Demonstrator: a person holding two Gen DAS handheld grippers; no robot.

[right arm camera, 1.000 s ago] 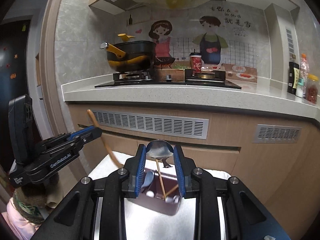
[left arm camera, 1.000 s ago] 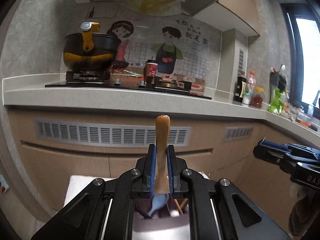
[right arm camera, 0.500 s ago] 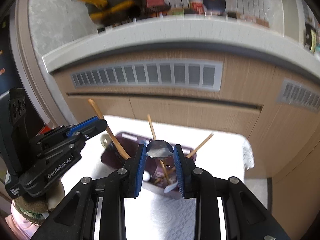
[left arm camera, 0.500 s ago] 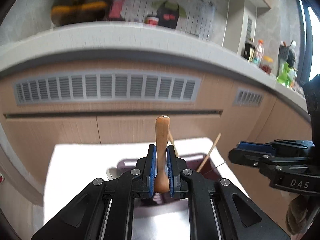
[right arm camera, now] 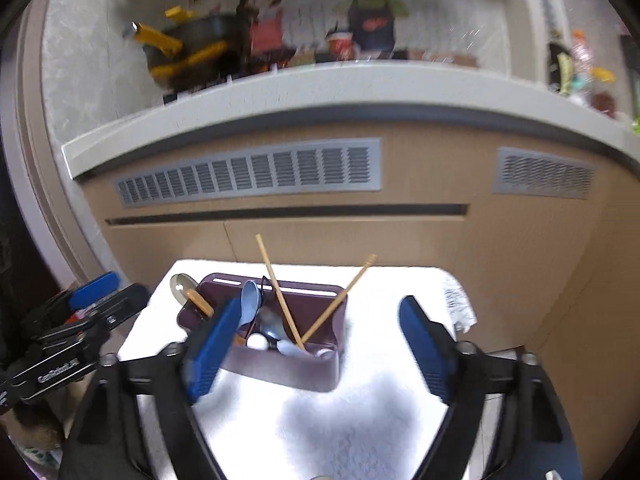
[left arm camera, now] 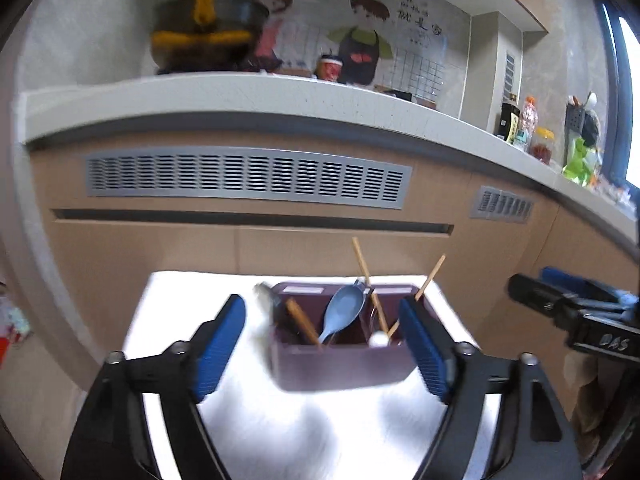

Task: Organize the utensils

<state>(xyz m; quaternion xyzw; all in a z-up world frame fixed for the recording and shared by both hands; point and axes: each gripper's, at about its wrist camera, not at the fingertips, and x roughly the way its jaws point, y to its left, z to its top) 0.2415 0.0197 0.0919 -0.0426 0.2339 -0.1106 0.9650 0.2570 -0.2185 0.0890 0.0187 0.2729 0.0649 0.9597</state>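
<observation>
Above the utensil holder [left arm camera: 340, 364], both grippers' jaws are opening.

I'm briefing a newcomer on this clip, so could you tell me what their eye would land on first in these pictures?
Probably the maroon utensil caddy on the bright white cloth, low and central below the cabinet front. A blue spoon and two wooden chopsticks stick up out of it. The left gripper and right gripper frame it, jaws opening, nothing between their pads.
</observation>
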